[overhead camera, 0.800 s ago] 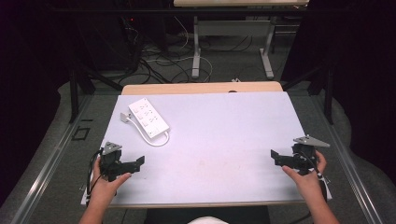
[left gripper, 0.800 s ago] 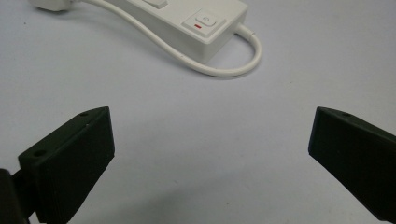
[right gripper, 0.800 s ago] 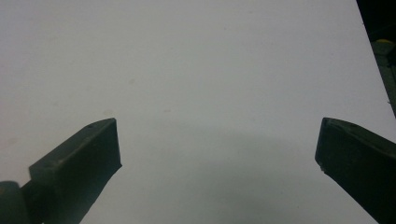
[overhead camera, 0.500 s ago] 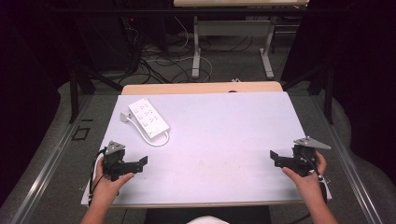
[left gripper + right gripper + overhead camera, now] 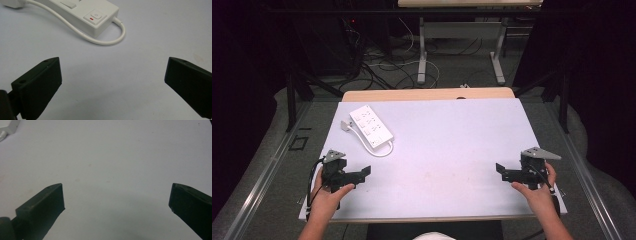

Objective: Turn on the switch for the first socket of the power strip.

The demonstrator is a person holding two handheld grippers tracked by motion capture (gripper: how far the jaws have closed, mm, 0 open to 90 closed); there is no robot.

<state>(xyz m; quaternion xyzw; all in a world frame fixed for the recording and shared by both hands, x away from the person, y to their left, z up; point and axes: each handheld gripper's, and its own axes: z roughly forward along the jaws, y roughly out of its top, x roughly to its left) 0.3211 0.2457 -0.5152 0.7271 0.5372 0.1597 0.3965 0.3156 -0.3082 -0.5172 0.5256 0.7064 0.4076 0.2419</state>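
**Power strip ahead of the left hand-held gripper, both sets of jaws wide apart**

I've got the left hand-held gripper (image 5: 362, 173) low at the near left of the table (image 5: 452, 135), jaws spread apart with nothing between them. The white power strip (image 5: 371, 125) lies up and slightly to the right of it in the high view, near but not touching, set at an angle on the table's far-left part, with its cord (image 5: 382, 150) looping off the near end. Over on the near right, I see the right hand-held gripper (image 5: 503, 171), jaws likewise parted and empty, well apart from the strip.

Now the left gripper view gives me what the high view can't: the strip's end switch (image 5: 95, 16) with a small red mark, and the cord (image 5: 110, 41) curling out of that end and back along the casing. From the right gripper view I get bare table (image 5: 120, 157) between the jaws and just a white corner of the strip (image 5: 10, 126) at the top left edge.
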